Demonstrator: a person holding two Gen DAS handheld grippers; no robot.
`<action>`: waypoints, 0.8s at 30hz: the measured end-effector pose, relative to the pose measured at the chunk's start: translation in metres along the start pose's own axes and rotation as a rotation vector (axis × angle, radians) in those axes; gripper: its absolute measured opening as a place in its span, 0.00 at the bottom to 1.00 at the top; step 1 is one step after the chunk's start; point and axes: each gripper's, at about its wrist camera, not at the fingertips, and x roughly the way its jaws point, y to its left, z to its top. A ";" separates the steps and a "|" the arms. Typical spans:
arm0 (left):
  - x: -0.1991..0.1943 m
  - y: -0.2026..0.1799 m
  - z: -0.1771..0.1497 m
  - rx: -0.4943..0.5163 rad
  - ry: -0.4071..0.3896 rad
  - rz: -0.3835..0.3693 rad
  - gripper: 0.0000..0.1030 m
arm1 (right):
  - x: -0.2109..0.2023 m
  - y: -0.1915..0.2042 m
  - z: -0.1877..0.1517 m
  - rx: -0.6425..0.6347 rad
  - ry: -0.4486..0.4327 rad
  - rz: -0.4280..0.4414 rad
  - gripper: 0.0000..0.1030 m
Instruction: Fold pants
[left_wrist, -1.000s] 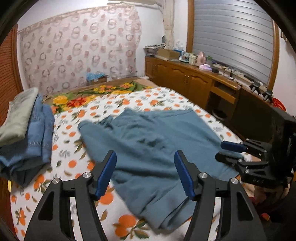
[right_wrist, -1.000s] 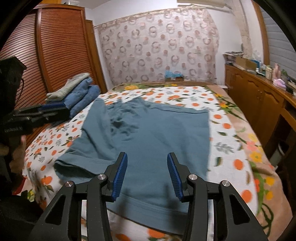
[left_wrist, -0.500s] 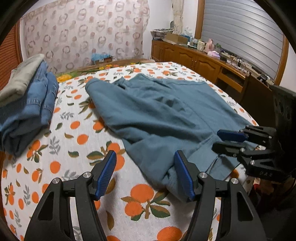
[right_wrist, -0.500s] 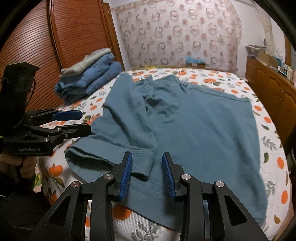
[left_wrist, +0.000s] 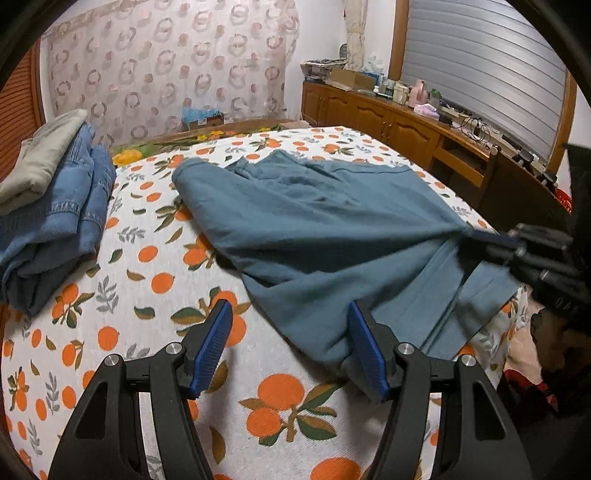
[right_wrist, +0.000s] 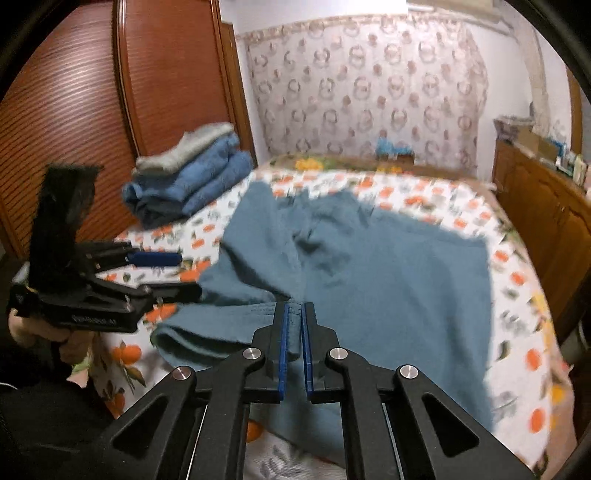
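Nearest the right wrist camera, the right hand-held gripper (right_wrist: 294, 332) is pinched on a fold of the teal pants (left_wrist: 332, 229), its blue pads pressed close with the hem cloth caught between them at the near edge of the bed (left_wrist: 147, 332). From the left wrist view, cloth bunches into creases that run toward that grip, so the fabric looks slightly tensioned there. The left hand-held gripper (left_wrist: 290, 343) hangs low over the bedspread with its jaws spread wide and nothing between them; its right pad lies just beside, perhaps touching, the near leg end of the pants.

The pants lie spread across the orange-print bedspread, leg ends toward the near edge and the waist farther away, the left side rumpled. Beyond them to the left, a stack of folded clothes (left_wrist: 48, 192) rests on the bed, well apart.

Judging by this, the step in hand is taking hold of the leg ends for the first fold. The next move calls for the left jaws to shift onto the other leg end and pinch it, so both grips can lift together and carry the hems toward the waist without dragging the cloth askew
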 end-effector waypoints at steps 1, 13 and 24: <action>0.000 -0.002 0.002 0.003 -0.003 -0.003 0.64 | -0.006 -0.002 0.002 0.000 -0.016 -0.006 0.06; -0.004 -0.019 0.021 0.046 -0.031 -0.027 0.64 | -0.083 -0.013 -0.011 -0.014 -0.113 -0.105 0.06; -0.001 -0.030 0.026 0.057 -0.031 -0.032 0.64 | -0.102 -0.015 -0.049 0.046 -0.003 -0.168 0.07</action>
